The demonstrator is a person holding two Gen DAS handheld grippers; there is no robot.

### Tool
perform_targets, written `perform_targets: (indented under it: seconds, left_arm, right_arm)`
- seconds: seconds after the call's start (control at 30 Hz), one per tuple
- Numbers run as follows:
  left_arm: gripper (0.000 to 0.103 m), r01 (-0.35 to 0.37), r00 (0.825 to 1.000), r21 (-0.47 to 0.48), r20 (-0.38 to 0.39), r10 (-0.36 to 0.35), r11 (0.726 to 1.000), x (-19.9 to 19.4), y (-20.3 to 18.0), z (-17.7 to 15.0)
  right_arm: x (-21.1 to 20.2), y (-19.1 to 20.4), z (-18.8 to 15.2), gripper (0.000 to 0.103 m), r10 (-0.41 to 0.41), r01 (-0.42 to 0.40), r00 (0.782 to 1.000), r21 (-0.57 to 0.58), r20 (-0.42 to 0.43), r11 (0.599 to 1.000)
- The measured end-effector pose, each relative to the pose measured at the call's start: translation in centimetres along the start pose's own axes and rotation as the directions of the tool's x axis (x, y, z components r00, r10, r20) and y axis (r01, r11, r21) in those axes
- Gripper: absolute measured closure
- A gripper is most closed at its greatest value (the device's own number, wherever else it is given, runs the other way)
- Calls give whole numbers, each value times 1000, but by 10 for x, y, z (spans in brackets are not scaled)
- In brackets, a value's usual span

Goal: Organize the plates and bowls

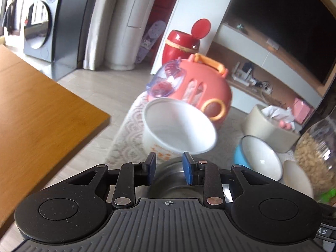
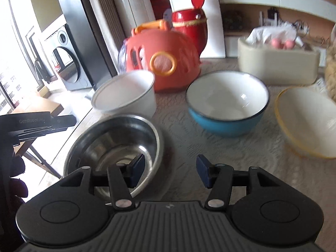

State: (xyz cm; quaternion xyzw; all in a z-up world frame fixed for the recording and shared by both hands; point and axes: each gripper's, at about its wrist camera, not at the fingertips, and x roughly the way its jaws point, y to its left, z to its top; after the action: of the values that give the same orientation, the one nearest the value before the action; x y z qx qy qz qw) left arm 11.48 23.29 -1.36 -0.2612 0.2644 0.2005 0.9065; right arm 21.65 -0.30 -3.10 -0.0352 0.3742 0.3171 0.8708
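Note:
Several bowls stand on a lace-covered table (image 2: 210, 157). A steel bowl (image 2: 117, 145) is nearest, and behind it is a white bowl (image 2: 126, 96). A blue bowl with a white inside (image 2: 226, 105) and a yellow-rimmed bowl (image 2: 308, 121) stand to the right. My right gripper (image 2: 171, 173) is open and hovers over the steel bowl's right rim, one finger above the bowl's inside and the other outside it, pressing on nothing. My left gripper (image 1: 169, 169) is open and empty above the steel bowl (image 1: 168, 180), facing the white bowl (image 1: 178, 130). It also shows from the side as the left gripper (image 2: 69, 120).
An orange toy carrier (image 2: 168, 63) and a red lidded container (image 2: 191, 27) stand behind the bowls. At the back right is a cream box (image 2: 277, 63). A jar of nuts (image 1: 315, 153) is at the far right. A wooden table (image 1: 42, 115) lies beyond the left edge.

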Motion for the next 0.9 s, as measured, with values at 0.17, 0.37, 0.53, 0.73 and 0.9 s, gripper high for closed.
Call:
perform_targets:
  seconds: [0.17, 0.37, 0.53, 0.73, 0.9]
  left_arm:
    - [72, 298, 939, -34, -168, -299, 954, 34, -79, -11]
    - [72, 366, 843, -119, -377, -382, 923, 116, -174, -46]
    - [72, 296, 863, -73, -406, -300, 952, 154, -212, -67]
    - [73, 285, 862, -50, -423, -279, 957, 179, -221, -83]
    - [74, 292, 865, 40, -438, -246, 955, 169, -222, -85]
  right_arm:
    - [-44, -81, 17, 32, -241, 230, 957, 87, 159, 969]
    - [-51, -194, 30, 31, -352, 328, 936, 298, 29, 897]
    - [-13, -226, 35, 35, -283, 287, 957, 305, -59, 908]
    - [39, -238, 34, 58, -211, 240, 969, 300, -126, 923]
    - [44, -236, 32, 71, -153, 191, 978, 315, -141, 930]
